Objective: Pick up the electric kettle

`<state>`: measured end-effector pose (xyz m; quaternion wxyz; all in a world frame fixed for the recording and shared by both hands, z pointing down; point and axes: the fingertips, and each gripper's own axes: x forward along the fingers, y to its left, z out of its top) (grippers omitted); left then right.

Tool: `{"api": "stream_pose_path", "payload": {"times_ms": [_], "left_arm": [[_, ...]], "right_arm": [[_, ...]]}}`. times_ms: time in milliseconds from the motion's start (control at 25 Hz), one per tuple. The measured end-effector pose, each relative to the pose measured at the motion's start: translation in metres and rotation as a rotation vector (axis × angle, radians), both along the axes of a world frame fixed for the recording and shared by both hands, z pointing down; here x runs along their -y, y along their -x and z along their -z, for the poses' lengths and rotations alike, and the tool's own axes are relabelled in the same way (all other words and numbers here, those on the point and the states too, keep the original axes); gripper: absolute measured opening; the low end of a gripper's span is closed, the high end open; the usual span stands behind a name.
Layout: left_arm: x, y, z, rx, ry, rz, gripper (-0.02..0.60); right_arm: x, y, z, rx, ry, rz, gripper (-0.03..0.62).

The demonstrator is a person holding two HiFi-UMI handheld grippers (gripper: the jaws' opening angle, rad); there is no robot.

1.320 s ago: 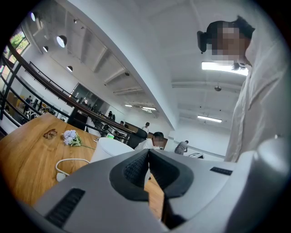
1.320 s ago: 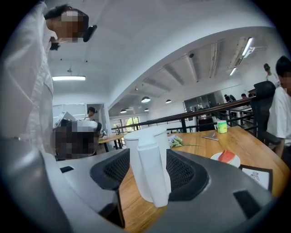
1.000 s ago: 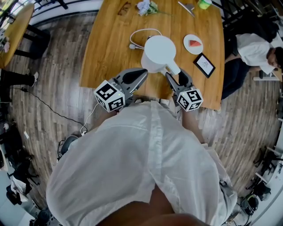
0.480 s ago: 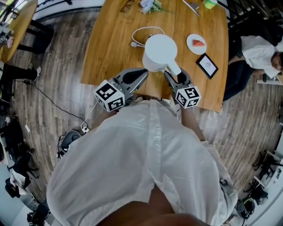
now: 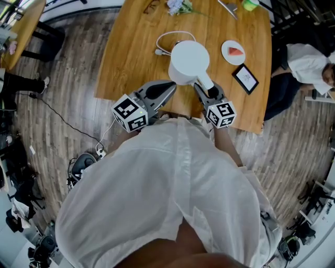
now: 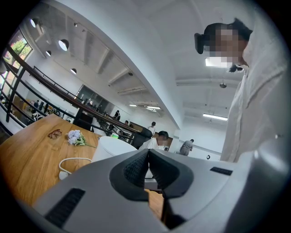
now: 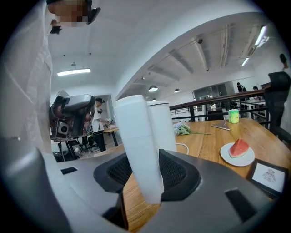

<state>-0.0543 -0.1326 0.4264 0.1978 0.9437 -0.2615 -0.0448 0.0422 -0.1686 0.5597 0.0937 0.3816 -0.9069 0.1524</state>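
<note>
The right gripper's (image 7: 146, 177) fingers (image 7: 178, 175) have just been closing and are now seen pressed, as far as can be judged, on both sides of the white handle (image 7: 138, 145) of the electric kettle (image 5: 188, 60). The handle is taken near its lower end. The left gripper's (image 6: 148, 169) fingers are clenched on nothing and are held level, just left of the kettle. The kettle is stood near the front edge of the worktop (image 5: 131, 49).

Since the hold is low on a smooth handle, the kettle could be tipped or slid out of the fingers when it is lifted. The cable (image 5: 168, 37) lying just behind it could be dragged; whether it is attached cannot be told.

Counted: one kettle, one cable, one plate (image 5: 226, 56) with one watermelon slice (image 5: 236, 51), one framed picture (image 5: 245, 78), one bunch of flowers (image 5: 177, 6), and two grippers.
</note>
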Motion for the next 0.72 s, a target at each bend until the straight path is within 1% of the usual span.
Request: {"api": "stream_pose_path", "payload": {"times_ms": [600,720], "left_arm": [[0.003,0.001,-0.009,0.004,0.005,0.028,0.006],[0.004,-0.001,-0.016,0.043,-0.024,0.016,0.008]], "right_arm": [[0.005,-0.006,-0.001,-0.03,-0.004,0.017,0.161],[0.006,-0.009,0.0,-0.034,-0.003,0.017,0.161]]}}
